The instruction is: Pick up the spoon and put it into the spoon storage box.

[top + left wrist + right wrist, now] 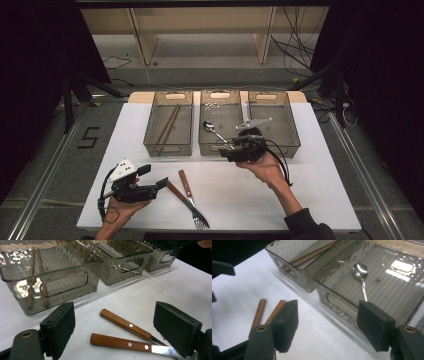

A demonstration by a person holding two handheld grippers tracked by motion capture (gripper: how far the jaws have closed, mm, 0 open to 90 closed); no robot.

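The left tool [162, 183] is hovering low at the near left of the white table [300, 200], jaws spread wide with nothing between them. In the left gripper view they are framing two wooden-handled pieces lying on the table: the knife [132, 344] closest to that tool and the fork [126, 324] just beyond it. In the high view both are running with their long axes on a diagonal, handles toward the bins and metal ends toward the person, and they are crossing near the metal ends. The left tool is plainly the nearer one; they lie just off its jaw tips, so a short reach onto a handle looks like the coming move.

The right tool [227, 151] is sitting at the near wall of the middle bin [235, 95], jaws also standing well apart and holding nothing. The spoon [361, 273] is resting in that bin, bowl toward the far end, handle pointing back at the tool. The chopsticks [37, 275] are lying lengthwise in the left bin [65, 287]; the right bin [292, 130] appears to hold nothing.

As for writing, only a black "5" [88, 137] marked on the floor left of the table is readable.
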